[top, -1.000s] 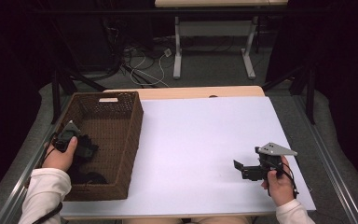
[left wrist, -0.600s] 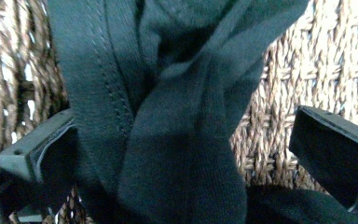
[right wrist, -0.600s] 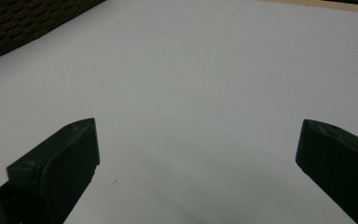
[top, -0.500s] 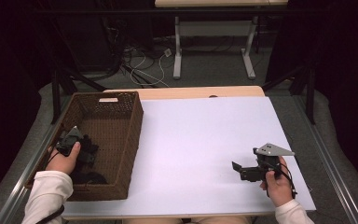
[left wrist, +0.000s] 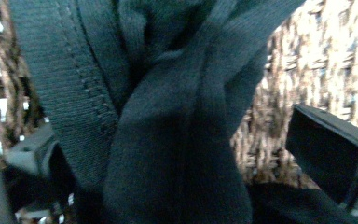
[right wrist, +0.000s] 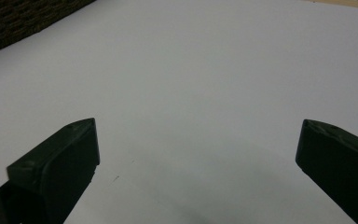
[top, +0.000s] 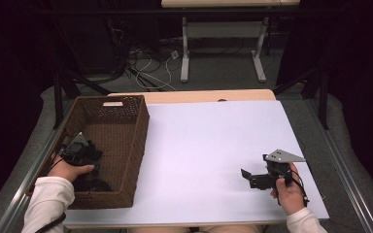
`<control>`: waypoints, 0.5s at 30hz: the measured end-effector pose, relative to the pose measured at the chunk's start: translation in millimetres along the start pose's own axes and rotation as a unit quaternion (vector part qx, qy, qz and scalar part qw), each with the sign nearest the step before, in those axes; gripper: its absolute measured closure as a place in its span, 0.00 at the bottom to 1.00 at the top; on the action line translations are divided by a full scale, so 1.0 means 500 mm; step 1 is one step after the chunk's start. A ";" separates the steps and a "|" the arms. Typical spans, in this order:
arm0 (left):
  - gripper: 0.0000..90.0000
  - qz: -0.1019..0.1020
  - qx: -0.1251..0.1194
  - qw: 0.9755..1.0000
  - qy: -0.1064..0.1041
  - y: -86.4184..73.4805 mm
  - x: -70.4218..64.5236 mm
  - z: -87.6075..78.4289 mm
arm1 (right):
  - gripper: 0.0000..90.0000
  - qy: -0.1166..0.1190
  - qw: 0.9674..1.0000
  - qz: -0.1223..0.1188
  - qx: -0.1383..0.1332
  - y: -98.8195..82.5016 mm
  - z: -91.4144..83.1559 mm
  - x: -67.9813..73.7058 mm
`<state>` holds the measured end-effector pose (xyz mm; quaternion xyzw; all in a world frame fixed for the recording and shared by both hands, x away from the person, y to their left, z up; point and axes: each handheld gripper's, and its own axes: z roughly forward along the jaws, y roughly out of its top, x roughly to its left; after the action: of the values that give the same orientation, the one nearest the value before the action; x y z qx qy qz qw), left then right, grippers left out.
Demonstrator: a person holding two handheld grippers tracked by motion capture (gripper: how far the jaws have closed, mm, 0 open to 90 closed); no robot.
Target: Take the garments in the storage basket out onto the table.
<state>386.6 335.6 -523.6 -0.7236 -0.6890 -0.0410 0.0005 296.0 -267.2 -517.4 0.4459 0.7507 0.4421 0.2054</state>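
At the table, I work my left claw point(top: 80, 151) down inside the brown wicker basket point(top: 136, 141), near its left wall, where a heap of dark knit cloth point(top: 93, 182) lies on the bottom. In the left gripper view the cloth point(left wrist: 168, 116), ribbed along one hem and bunched into thick folds, hangs right between my two black jaws and crowds the space in front of them. The jaws stand well apart, one on either side of the folds, with a gap showing between the cloth and the jaw at the right of that view; I cannot tell whether the other jaw touches the fabric. Behind the cloth, beyond both jaws, is the woven wall of the basket point(left wrist: 317, 56).

My right claw point(top: 253, 177) sits far across the table from the basket, low over the white tabletop point(top: 213, 145) near the front right corner, its grey three-cornered plate on top and its cable trailing back past my hand point(top: 286, 191). It points toward the basket. In the right gripper view its jaws are spread wide with nothing between them but bare white tabletop point(right wrist: 191, 84), and a dark strip of the basket point(right wrist: 23, 18) shows far ahead, off to the left of the jaws.
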 end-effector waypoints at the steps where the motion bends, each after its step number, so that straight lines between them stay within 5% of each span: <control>1: 0.06 0.003 0.003 1.000 0.002 0.001 0.000 -0.002 | 0.00 0.000 1.000 -0.002 0.000 0.000 0.000 0.000; 8: 0.25 -0.017 0.001 1.000 0.008 0.000 0.014 -0.008 | 0.00 -0.001 1.000 0.000 0.003 -0.001 0.001 0.001; 11: 0.44 -0.022 0.002 1.000 0.020 0.001 0.020 -0.013 | 0.00 0.002 1.000 -0.003 0.003 -0.002 0.003 0.000; 15: 0.48 -0.019 0.000 1.000 0.017 0.001 0.022 -0.011 | 0.00 0.001 1.000 -0.004 0.004 -0.002 0.003 0.001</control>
<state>387.1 346.2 -517.3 -0.7096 -0.7025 -0.0531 0.0116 296.4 -266.2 -519.2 0.4433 0.7547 0.4382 0.2047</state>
